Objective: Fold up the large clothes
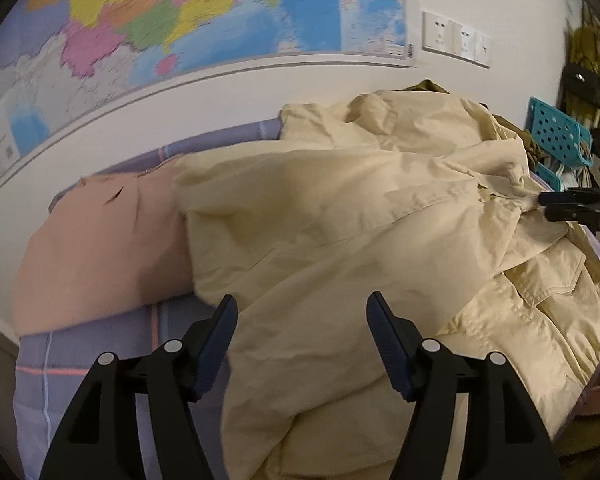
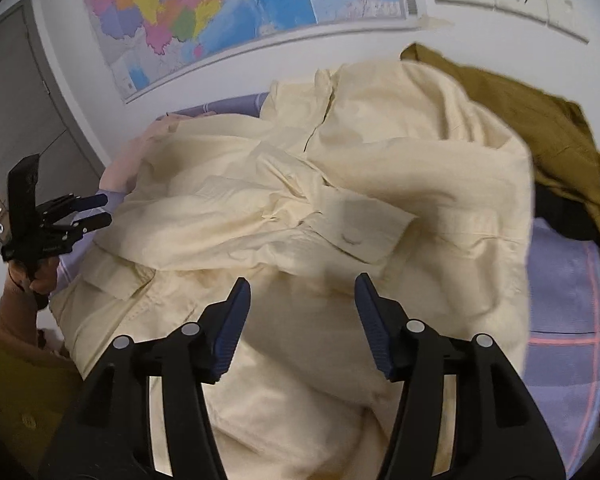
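— So, starting at the left, what lay on the bed?

— A peach-pink fabric bundle (image 1: 100,240) sat at the far left on the lavender plaid bedsheet (image 1: 100,364), touching the wall below a colourful paper wall map (image 1: 160,20). Just beside it, overlapping its edge, lay the large crumpled cream cotton shirt (image 1: 340,240), spread over most of the bed.

— And the left gripper (image 1: 302,316)?

— Its dark blue fingers were spread wide apart, holding nothing, poised over the shirt's near hem.

— Further right?

— A buttoned chest pocket (image 1: 552,284) faced up on the shirt's right side. Beyond it stood a teal perforated plastic basket (image 1: 560,132), and white wall sockets (image 1: 456,38) sat above on the wall.

— What about the other hand's camera?

— At its left the left gripper showed again, fingers parted, gripped by the person's hand (image 2: 40,276). In the middle a shirt cuff with a button (image 2: 360,232) lay atop the folds. The right gripper (image 2: 302,296) hung over the cream fabric with fingers wide apart, clasping nothing. At the right an olive-brown garment (image 2: 540,120) lay against the shirt's far edge.
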The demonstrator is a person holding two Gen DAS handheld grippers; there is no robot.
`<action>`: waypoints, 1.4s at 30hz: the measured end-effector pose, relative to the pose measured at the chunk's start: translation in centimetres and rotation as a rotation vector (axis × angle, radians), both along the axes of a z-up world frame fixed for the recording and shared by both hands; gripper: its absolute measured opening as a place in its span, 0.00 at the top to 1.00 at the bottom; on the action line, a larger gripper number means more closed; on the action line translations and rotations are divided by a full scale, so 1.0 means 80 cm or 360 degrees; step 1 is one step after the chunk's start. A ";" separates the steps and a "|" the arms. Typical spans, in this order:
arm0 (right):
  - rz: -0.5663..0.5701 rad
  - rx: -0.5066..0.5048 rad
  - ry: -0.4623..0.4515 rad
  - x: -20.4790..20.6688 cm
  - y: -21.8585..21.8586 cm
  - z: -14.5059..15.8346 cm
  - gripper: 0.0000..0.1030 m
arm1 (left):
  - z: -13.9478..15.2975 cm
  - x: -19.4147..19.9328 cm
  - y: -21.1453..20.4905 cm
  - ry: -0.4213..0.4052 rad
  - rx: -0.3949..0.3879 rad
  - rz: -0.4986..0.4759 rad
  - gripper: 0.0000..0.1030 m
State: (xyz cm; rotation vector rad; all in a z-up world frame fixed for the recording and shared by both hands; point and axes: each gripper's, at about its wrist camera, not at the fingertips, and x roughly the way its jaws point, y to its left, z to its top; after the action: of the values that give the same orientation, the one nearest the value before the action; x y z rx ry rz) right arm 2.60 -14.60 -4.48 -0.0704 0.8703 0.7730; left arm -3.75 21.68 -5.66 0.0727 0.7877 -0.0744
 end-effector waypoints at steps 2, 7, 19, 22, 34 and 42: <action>-0.0008 -0.0035 0.0018 0.009 0.009 -0.009 0.47 | -0.004 0.007 -0.010 0.0013 0.0025 -0.0029 0.37; -0.0002 -0.0143 0.0098 0.032 0.035 -0.042 0.53 | -0.033 0.022 -0.016 0.0125 0.0060 0.0011 0.37; -0.0232 0.0245 0.0004 -0.042 -0.094 0.013 0.37 | -0.007 -0.063 0.056 0.0054 -0.0221 0.0192 0.31; -0.0312 0.0270 0.0027 -0.063 -0.126 0.005 0.30 | -0.023 -0.079 0.066 0.0147 -0.0332 0.0195 0.30; -0.0475 0.0480 0.0324 -0.107 -0.211 -0.053 0.20 | -0.053 -0.132 0.070 0.0298 -0.0677 0.0065 0.30; -0.0327 0.0493 0.0381 -0.122 -0.187 -0.071 0.18 | -0.065 -0.148 0.054 0.0377 -0.0911 -0.0040 0.25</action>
State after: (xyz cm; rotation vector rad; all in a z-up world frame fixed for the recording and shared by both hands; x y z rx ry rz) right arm -7.15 -29.57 -10.14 0.3874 0.9564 0.7229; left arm -15.56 25.97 -10.86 -0.4759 0.9759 -0.3337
